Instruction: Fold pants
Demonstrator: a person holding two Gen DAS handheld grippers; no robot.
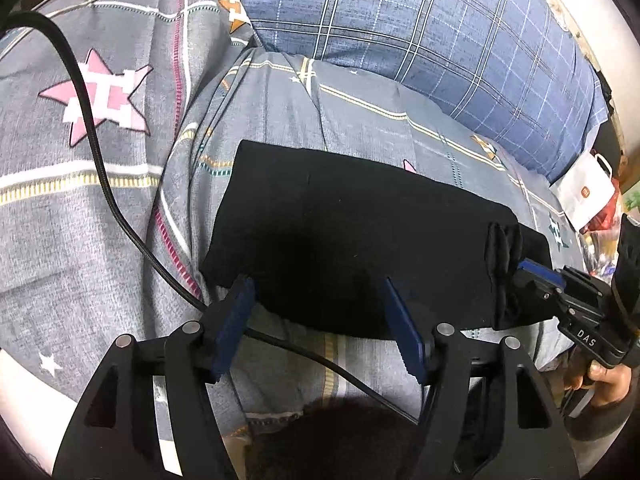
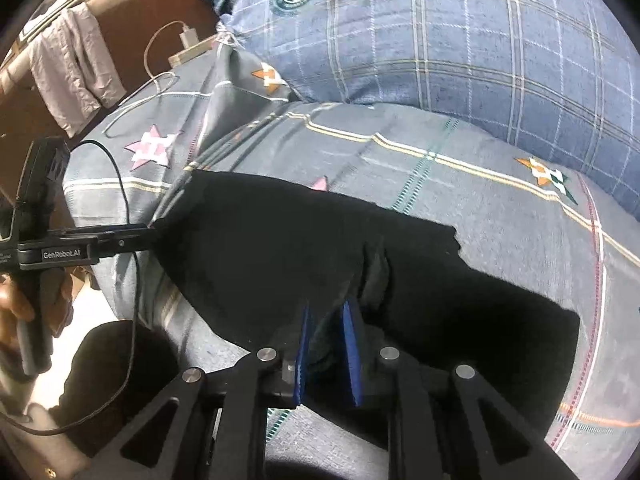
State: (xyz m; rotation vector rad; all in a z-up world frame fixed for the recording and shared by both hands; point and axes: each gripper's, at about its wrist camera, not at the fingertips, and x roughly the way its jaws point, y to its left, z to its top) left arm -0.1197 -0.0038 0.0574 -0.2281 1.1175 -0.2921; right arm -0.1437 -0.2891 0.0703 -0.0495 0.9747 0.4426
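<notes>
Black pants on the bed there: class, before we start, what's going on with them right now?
A person is folding black pants on a bed covered by a grey star-patterned sheet, holding a gripper in each hand. The right gripper has its jaws closed on a bunched fold of the fabric. The left gripper sits at the near edge with its jaws spread wide, gripping nothing. The pants lie in a flat, roughly rectangular bundle, with a blue plaid pillow behind them.

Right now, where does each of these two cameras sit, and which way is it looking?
Left wrist: on the open left gripper, facing folded black fabric pants on a grey star-patterned bedsheet; right gripper visible.
Right wrist: on the right gripper, pinching the pants; left gripper visible.
Shared: pants, sheet, blue plaid pillow.
</notes>
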